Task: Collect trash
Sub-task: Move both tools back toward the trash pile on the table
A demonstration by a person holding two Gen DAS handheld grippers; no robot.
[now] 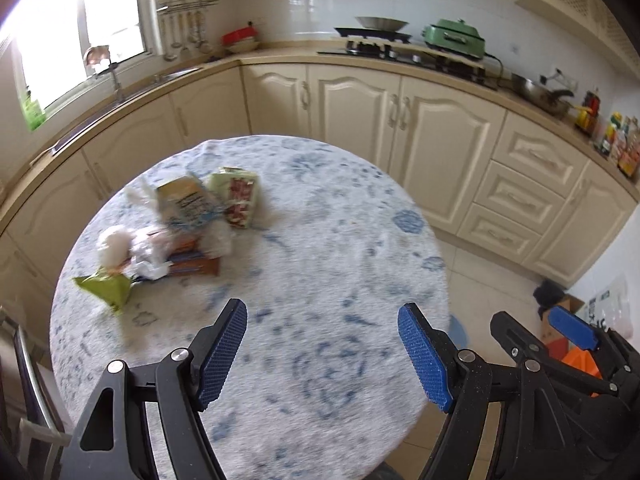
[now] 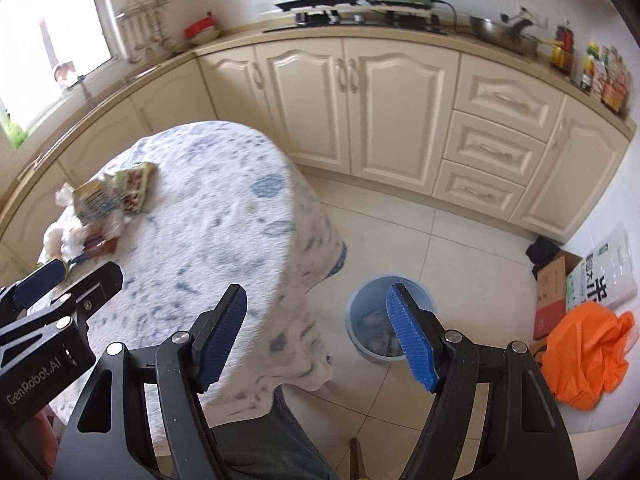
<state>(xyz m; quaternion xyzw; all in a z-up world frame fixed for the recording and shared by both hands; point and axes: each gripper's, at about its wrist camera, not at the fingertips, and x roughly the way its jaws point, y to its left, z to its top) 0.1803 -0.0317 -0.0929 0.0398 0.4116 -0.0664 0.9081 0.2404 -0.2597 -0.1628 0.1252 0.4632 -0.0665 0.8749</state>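
A pile of trash lies on the left of the round table (image 1: 320,240): a green wrapper (image 1: 106,288), crumpled white tissue (image 1: 116,242), a yellow-blue packet (image 1: 186,200), a green-red snack bag (image 1: 238,196) and a brown wrapper (image 1: 196,266). The pile also shows in the right wrist view (image 2: 104,204). My left gripper (image 1: 322,344) is open and empty above the table's near side. My right gripper (image 2: 316,330) is open and empty, over the table's right edge. A blue trash bin (image 2: 384,320) with some trash inside stands on the floor beside the table.
Cream kitchen cabinets (image 1: 360,108) and a counter with a stove and pans run behind the table. An orange bag (image 2: 588,356), a cardboard box (image 2: 554,300) and a white sack (image 2: 612,276) lie on the tiled floor at right. A chair back (image 1: 32,372) stands at the left.
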